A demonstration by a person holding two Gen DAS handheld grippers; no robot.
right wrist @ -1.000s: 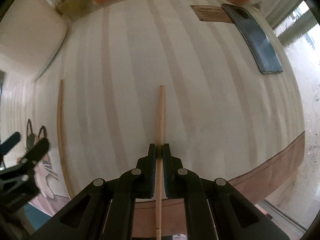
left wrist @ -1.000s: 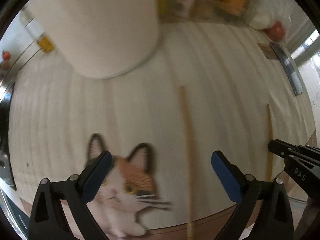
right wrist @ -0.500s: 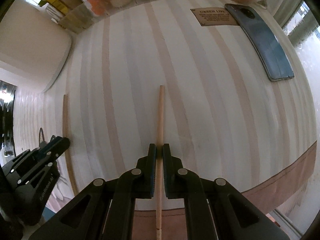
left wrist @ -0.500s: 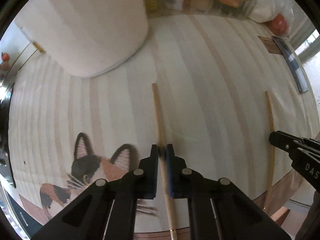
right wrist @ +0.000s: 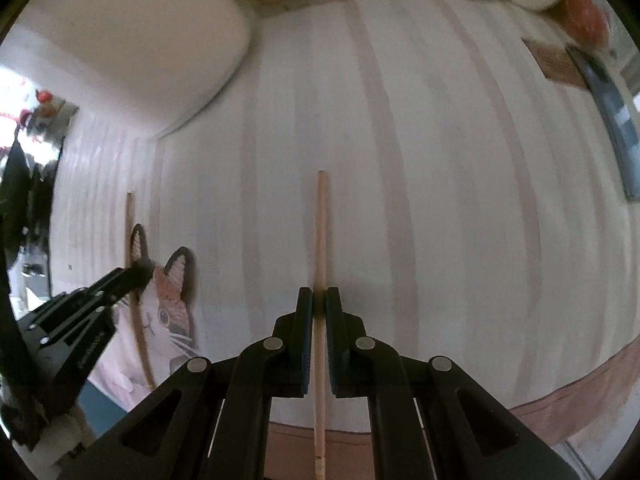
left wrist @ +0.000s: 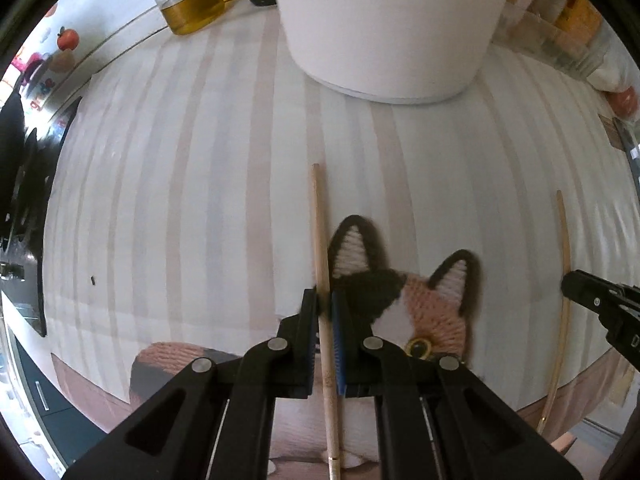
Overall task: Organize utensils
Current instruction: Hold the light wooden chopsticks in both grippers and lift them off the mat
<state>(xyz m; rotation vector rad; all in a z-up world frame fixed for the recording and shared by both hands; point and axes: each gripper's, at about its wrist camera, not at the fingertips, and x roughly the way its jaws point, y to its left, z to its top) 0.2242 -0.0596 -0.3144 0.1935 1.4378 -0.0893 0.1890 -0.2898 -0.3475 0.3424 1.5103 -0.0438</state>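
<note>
Item: two wooden chopsticks, light, stiff, slippery; we grip mid-shaft. Left tool (left wrist: 325, 304) clamps one chopstick (left wrist: 320, 240) beside the cat mat (left wrist: 420, 300); right tool (right wrist: 319, 304) clamps the other chopstick (right wrist: 320, 232).

Both views are evenly lit by soft daylight, with no harsh glare on the striped tablecloth (left wrist: 200, 200). The left wrist view is sharp across its middle; the white container (left wrist: 384, 28) above the cloth's centre is bright but not blown out, and it casts only a thin shadow at its base. The oil bottle (left wrist: 192, 0) left of that container shows clear highlights. The right wrist view is softer: items along the far edge of the cloth are smeared by motion blur, as is the dark phone (right wrist: 612, 120) at right. Fisheye bending curves the stripes outward, and black vignetting rings each frame
</note>
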